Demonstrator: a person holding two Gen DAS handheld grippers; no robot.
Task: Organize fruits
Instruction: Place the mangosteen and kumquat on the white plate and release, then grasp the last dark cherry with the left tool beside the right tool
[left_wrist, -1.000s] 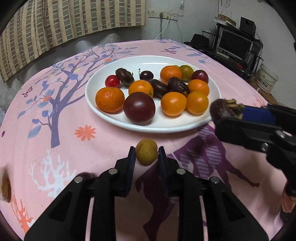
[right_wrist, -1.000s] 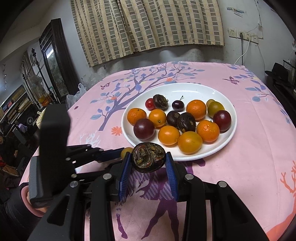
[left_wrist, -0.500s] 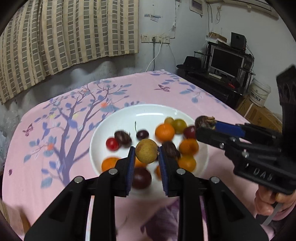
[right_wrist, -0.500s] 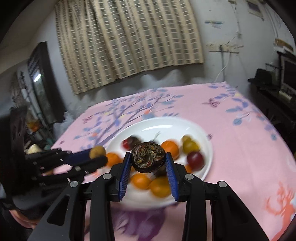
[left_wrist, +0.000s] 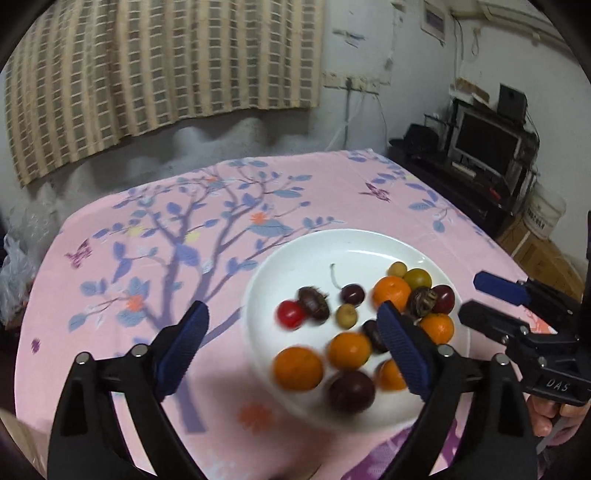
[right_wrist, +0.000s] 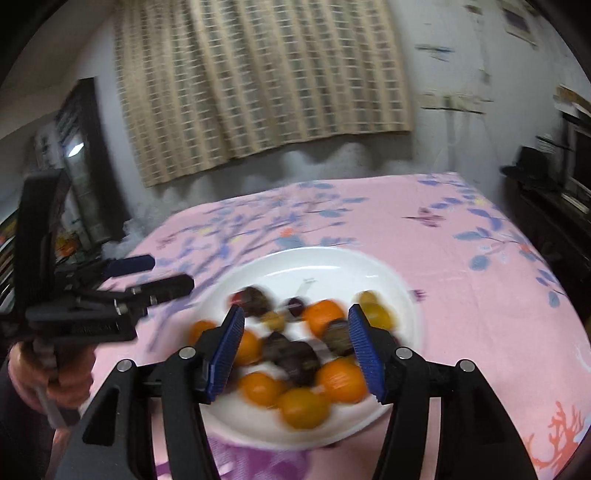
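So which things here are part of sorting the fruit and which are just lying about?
Part of the job:
- white plate
- oranges
- dark plum
- red cherry tomato
- left gripper
- right gripper

Just lying about:
- monitor
- white bucket
- plastic bag

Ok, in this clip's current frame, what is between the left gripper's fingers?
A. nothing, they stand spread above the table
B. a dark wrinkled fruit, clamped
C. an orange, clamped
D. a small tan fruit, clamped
A: the left gripper stands wide apart with only tablecloth and the white plate showing behind the gap, the small tan fruit lying on the plate.
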